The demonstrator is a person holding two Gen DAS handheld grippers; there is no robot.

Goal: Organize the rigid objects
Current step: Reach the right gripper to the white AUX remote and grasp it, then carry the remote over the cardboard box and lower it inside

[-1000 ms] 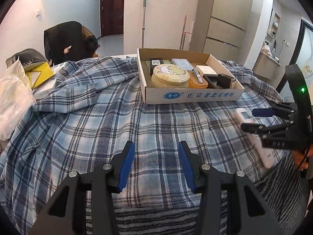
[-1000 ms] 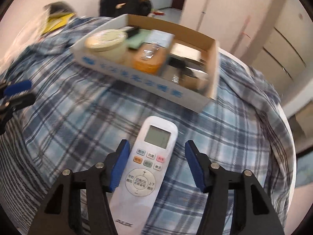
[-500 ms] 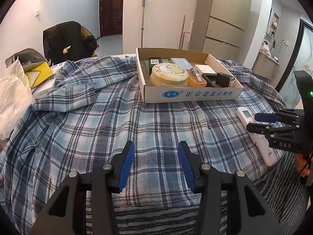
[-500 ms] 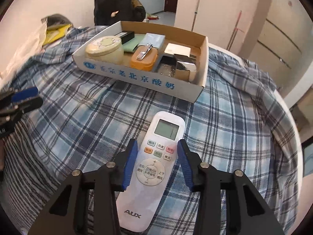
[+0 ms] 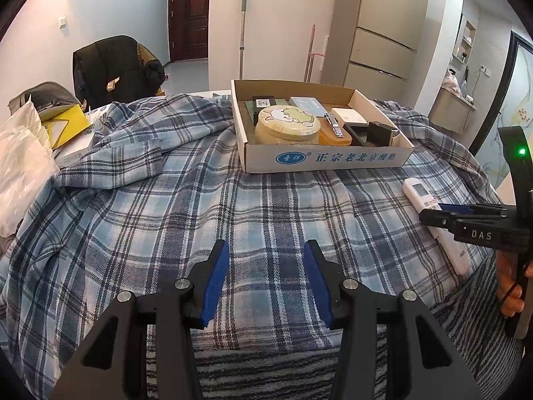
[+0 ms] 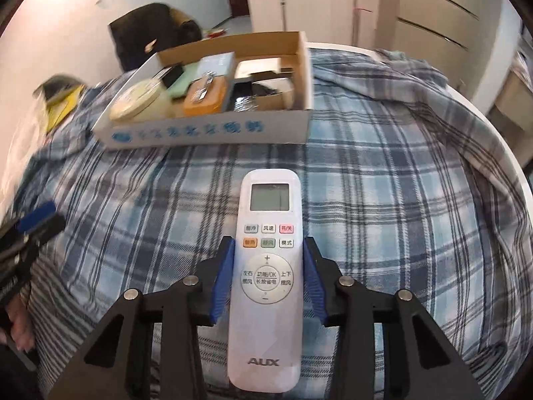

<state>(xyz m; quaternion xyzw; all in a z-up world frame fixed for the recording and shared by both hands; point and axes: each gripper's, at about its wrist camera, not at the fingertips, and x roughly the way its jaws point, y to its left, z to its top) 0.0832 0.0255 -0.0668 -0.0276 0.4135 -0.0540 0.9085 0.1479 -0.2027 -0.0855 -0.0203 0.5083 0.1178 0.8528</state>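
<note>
A blue plaid blanket (image 5: 166, 206) covers the whole tabletop, bunched up in folds at the far left, so none of the surface under it shows. Sitting on it toward the far side is a shallow cardboard box (image 6: 206, 131) with blue print on its front wall, packed with stuff: a round cream tin (image 5: 287, 124), an orange case (image 6: 205, 96), some flat boxes and dark bits at the right end that I can't really make out, since the right wrist view is blurry back there.

The white AUX remote (image 6: 266, 266) lies flat on the blanket in front of the box, near its right end, long axis running straight toward the box, screen end far, logo end near. Grey screen, two rows of coloured buttons, round pad below.

Right claw (image 6: 266, 263) is closed on the remote's sides, both blue pads touching it around the button area. Left claw (image 5: 265, 278) is wide open over bare blanket, nothing in it, well apart from the remote.
</note>
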